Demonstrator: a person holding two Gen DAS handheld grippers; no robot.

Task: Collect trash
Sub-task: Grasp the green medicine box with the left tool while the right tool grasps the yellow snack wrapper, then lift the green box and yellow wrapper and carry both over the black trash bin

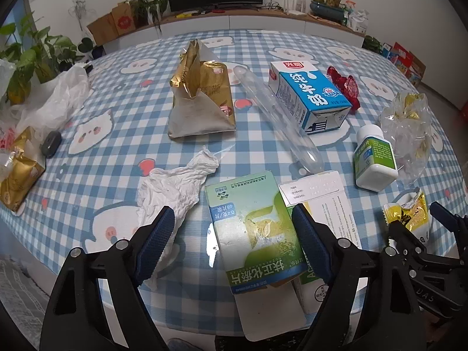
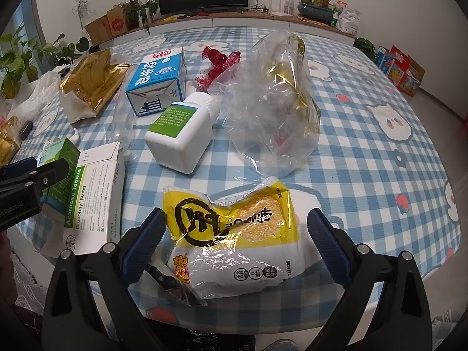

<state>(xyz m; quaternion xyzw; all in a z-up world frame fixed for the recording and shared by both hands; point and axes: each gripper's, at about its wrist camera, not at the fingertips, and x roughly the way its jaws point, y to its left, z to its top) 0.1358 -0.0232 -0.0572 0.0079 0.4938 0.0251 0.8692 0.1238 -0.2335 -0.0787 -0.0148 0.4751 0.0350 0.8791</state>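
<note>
Left wrist view: my left tongs [image 1: 232, 231] stand apart, straddling the green medicine box [image 1: 253, 231], whose long axis runs straight ahead between the pads, untouched. My right tongs [image 2: 237, 234], also apart, bracket the yellow snack wrapper [image 2: 234, 231] on the tabletop [image 2: 365, 152].

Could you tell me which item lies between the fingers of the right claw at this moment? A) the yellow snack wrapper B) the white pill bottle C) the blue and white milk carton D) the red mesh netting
A: the yellow snack wrapper lies between the open fingers of the right claw, while the other three items sit farther back on the table.
</note>
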